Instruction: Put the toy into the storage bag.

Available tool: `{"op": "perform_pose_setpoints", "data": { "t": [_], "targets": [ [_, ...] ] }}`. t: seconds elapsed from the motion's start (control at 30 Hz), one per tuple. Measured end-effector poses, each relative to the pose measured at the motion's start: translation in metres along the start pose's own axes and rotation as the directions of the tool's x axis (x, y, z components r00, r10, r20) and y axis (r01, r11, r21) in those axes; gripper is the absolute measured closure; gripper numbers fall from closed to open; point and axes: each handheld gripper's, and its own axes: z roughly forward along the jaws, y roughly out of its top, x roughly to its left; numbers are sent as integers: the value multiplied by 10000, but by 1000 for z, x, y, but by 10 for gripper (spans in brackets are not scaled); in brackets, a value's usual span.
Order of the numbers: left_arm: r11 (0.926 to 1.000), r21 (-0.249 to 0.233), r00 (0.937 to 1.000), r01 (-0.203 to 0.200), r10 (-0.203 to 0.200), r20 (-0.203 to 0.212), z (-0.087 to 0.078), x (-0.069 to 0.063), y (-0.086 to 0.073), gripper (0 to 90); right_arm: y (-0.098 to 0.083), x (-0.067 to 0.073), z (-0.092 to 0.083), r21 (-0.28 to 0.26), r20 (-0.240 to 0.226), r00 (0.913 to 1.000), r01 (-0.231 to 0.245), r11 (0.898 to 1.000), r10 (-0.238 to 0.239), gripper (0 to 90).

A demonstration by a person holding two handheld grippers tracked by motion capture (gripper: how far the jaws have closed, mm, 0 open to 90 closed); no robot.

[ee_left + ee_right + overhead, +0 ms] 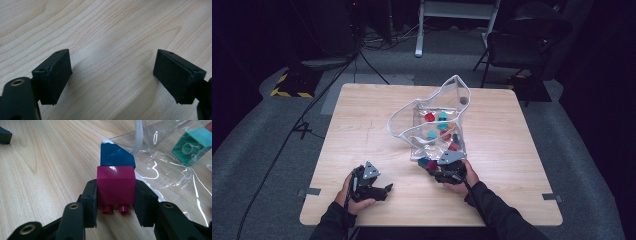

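Your sleeves are dark, long and reach the wrists. Your left gripper [388, 188] is black and carries a grey three-cornered plate on top, with a black cable trailing from it; in the left gripper view its two jaws are flat-faced black blocks with small screw holes, on arms with a brass-ringed pivot hole. Your right gripper [430, 164] is the same black build with its own grey plate; its arms show brass-ringed holes in the right gripper view.
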Motion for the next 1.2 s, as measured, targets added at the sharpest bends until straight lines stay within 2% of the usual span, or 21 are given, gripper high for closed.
{"op": "perform_pose_setpoints", "data": {
  "t": [0.2, 0.43, 0.83, 1.2],
  "targets": [
    [10000, -4, 10000, -8, 8, 1, 0, 0, 0, 154, -1, -1, -10, -178, -158, 9999, 23, 9998, -26, 591],
    [10000, -3, 10000, -9, 9, -8, 0, 0, 0, 154, -2, -6, -39, -690, -246, 9997, -14, 9976, -3, 591],
    [10000, -1, 10000, 0, 0, 0, 0, 0, 0, 155, 5, -19, -87, -1602, -10, 9997, -256, 9867, 257, 592],
    [10000, 16, 10000, -18, 18, -9, 0, 0, 0, 154, 13, -28, -118, -2165, 182, 9993, -292, 9758, 339, 591]
  ]
}}
